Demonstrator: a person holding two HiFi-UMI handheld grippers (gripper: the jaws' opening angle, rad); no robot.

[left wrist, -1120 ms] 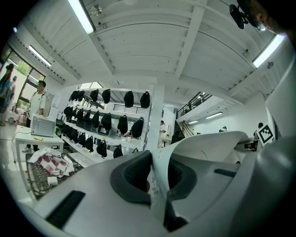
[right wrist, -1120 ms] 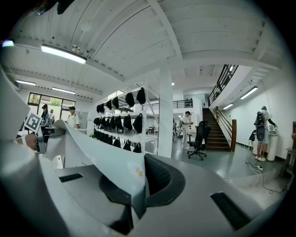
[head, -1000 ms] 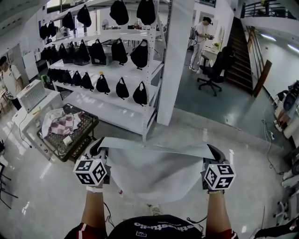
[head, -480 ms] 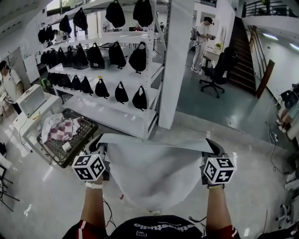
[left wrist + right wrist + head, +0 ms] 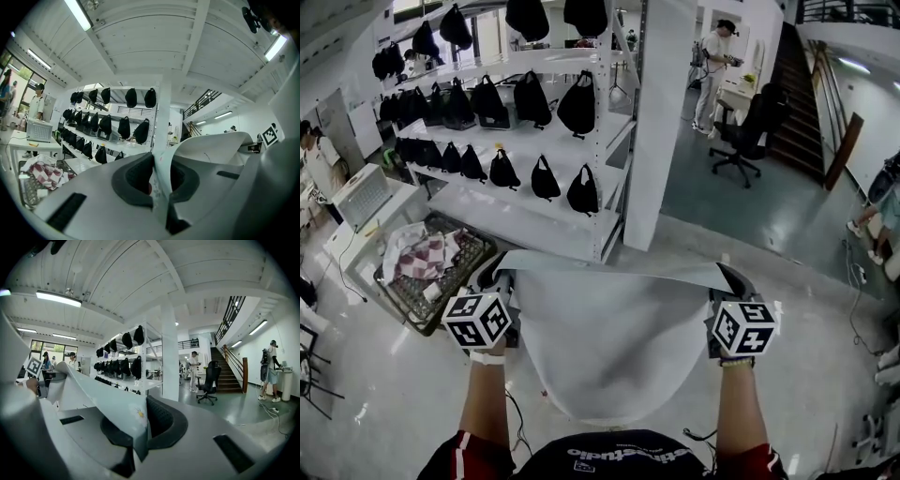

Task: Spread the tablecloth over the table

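The tablecloth (image 5: 614, 337) hangs stretched between the 2 clamped grippers.

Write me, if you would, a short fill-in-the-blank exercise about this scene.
1. The left gripper and the right gripper are each ____ on a top corner of the tablecloth.
2. The bags hanging on the white shelving are all ____ in colour.
3. The person beyond the office chair is ____, not seated.

Missing words: shut; black; standing.
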